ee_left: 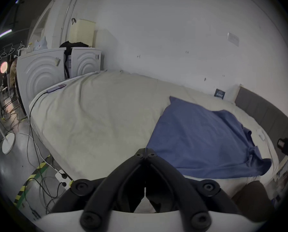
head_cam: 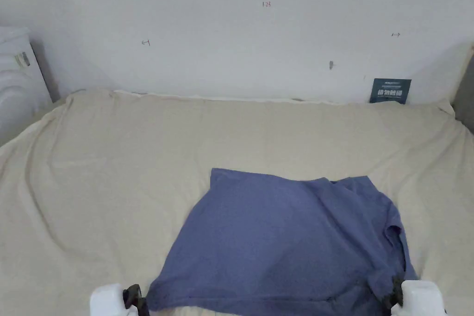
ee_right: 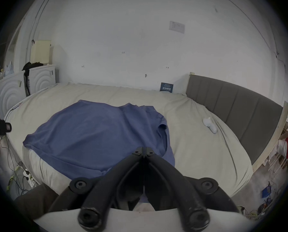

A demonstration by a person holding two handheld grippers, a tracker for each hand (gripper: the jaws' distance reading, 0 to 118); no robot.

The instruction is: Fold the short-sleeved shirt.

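Observation:
A blue short-sleeved shirt [head_cam: 287, 238] lies spread on the beige bed sheet [head_cam: 115, 182], its near edge at the bed's front. My left gripper [head_cam: 134, 297] sits at the shirt's near left corner. In the left gripper view its jaws [ee_left: 145, 151] are closed, and the corner of the shirt [ee_left: 198, 135] meets their tips. My right gripper [head_cam: 393, 294] is at the near right corner, where the cloth bunches. The right gripper view has the jaws [ee_right: 145, 150] closed over the shirt [ee_right: 93, 131], with blue fabric under them.
White machines [ee_left: 39, 75] stand left of the bed and a grey padded headboard [ee_right: 232, 105] runs along its right. A dark card [head_cam: 390, 90] leans on the back wall. A small white bundle [ee_right: 210, 126] and a phone [ee_left: 56, 88] lie on the sheet. Cables [ee_left: 39, 160] cross the floor.

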